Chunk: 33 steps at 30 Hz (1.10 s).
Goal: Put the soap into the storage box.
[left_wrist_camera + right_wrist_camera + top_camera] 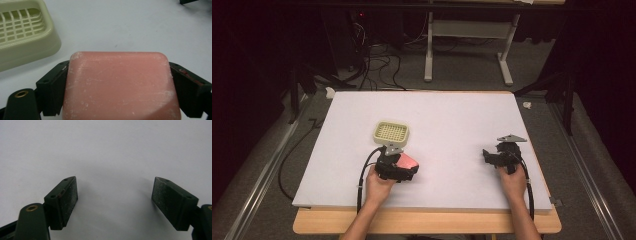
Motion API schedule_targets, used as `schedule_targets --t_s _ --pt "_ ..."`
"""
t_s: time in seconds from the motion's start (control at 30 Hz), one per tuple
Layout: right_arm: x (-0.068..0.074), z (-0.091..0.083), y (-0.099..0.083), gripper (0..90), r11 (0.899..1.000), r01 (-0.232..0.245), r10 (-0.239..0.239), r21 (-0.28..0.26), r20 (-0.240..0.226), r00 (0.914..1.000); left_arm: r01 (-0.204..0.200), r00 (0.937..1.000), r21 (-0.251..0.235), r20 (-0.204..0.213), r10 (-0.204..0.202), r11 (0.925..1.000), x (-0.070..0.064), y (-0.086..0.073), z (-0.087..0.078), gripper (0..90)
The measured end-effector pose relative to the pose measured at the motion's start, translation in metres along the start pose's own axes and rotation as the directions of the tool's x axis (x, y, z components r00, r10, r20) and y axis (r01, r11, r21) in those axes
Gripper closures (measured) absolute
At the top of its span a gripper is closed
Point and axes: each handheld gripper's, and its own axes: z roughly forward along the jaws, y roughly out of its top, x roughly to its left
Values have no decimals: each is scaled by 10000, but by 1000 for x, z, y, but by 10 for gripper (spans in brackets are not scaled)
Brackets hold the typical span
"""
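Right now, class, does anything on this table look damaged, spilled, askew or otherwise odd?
Nothing is spilled or broken. The pink soap bar has whitish scuffs on its face. It sits squarely between the jaws of the left gripper, beside the pale green soap dish, which stands flat. The right gripper is open over bare table.

Obstacle: cream slotted tray (391,133), just beyond the left tool (400,169) and its pink soap bar (406,162). Open bench (462,120) between the tools and around the right tool (491,157).
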Motion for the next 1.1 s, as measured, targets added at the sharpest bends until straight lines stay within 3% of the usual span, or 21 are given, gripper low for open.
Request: schedule_targets --t_s 0.27,0.57,1.1 --pt "0 0 0 215 10000 3 -3 -2 -3 10000 40 9999 -4 -127 -40 10000 7 4 -7 141" --pt "0 0 0 215 10000 28 -28 -7 9 10000 353 9990 -186 -267 -358 9992 17 12 -18 141" --pt "0 0 0 215 10000 4 -4 0 -18 10000 515 9972 -152 -539 -522 9986 30 26 -21 141"
